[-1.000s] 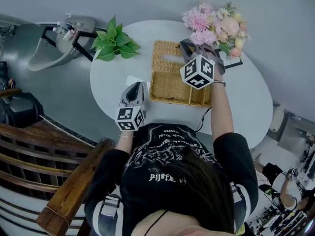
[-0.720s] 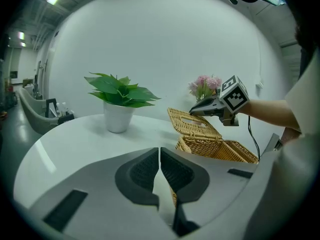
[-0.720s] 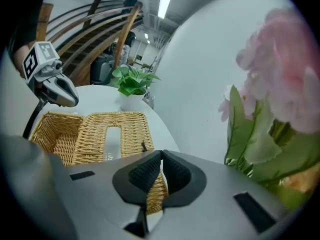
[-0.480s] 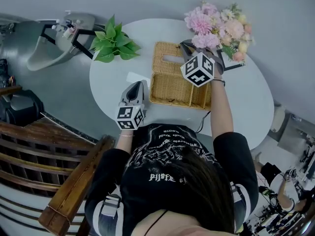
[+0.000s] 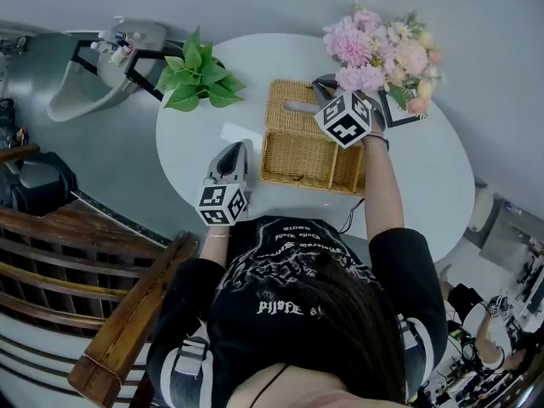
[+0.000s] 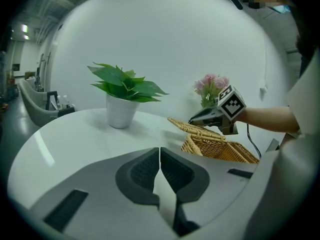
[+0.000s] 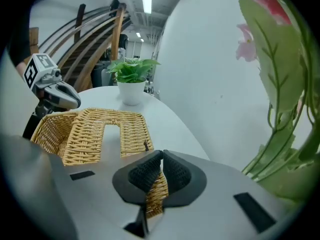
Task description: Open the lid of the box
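Note:
A woven wicker box (image 5: 308, 155) stands on the round white table (image 5: 425, 172). Its slotted lid (image 5: 295, 102) is raised at the right side and tilts back. My right gripper (image 5: 323, 84) is shut on the lid's edge; in the right gripper view wicker strands of the lid (image 7: 116, 130) sit between the pads, with the box body (image 7: 47, 130) to the left. My left gripper (image 5: 233, 150) hovers left of the box, shut and empty. From the left gripper view (image 6: 159, 156) the box (image 6: 222, 151), lifted lid (image 6: 194, 128) and right gripper (image 6: 199, 118) show.
A potted green plant (image 5: 197, 75) stands at the table's far left and pink flowers (image 5: 382, 48) at the far right, close to my right gripper. A white card (image 5: 235, 134) lies near the left gripper. A cable (image 5: 353, 212) hangs over the near edge. Wooden rails (image 5: 102, 313) are lower left.
My right gripper has shifted slightly farther back and right with the lid's edge in it. The left gripper has stayed where it was.

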The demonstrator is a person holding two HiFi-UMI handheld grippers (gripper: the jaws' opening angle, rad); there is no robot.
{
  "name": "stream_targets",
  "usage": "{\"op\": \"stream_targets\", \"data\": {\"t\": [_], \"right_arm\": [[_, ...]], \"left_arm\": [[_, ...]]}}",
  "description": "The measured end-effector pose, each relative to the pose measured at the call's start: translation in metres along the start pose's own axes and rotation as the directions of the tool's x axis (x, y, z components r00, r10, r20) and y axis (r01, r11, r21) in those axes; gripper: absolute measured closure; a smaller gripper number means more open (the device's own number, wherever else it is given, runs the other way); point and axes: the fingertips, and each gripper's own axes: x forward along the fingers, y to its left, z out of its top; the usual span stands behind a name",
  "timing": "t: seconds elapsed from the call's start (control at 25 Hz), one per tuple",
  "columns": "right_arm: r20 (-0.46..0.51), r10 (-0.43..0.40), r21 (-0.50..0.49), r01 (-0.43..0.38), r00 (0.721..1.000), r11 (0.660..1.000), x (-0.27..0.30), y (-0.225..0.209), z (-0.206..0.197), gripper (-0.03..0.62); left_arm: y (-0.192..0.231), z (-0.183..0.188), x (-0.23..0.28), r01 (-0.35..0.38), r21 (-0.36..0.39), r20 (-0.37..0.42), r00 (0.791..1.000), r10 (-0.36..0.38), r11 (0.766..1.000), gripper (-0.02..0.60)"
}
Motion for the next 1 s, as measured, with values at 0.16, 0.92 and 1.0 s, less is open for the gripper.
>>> {"op": "stream_targets", "data": {"t": [0.16, 0.92, 1.0], "right_arm": [[-0.011, 0.037, 0.033, -0.036, 0.999, 0.999, 0.006, 0.003, -0.005, 0.554], [0.027, -0.064, 0.179, 0.058, 0.998, 0.982, -0.029, 0.008, -0.013, 0.514], [0.051, -0.091, 0.208, 0.078, 0.995, 0.975, -0.041, 0.014, -0.012, 0.514]], "left_arm": [[-0.006, 0.002, -0.001, 0.040, 0.007, 0.020, 0.999, -0.040, 0.999, 0.557], [-0.007, 0.009, -0.020, 0.027, -0.042, 0.088, 0.996, -0.023, 0.999, 0.557], [-0.012, 0.011, -0.025, 0.036, -0.027, 0.097, 0.995, -0.033, 0.999, 0.557]]}}
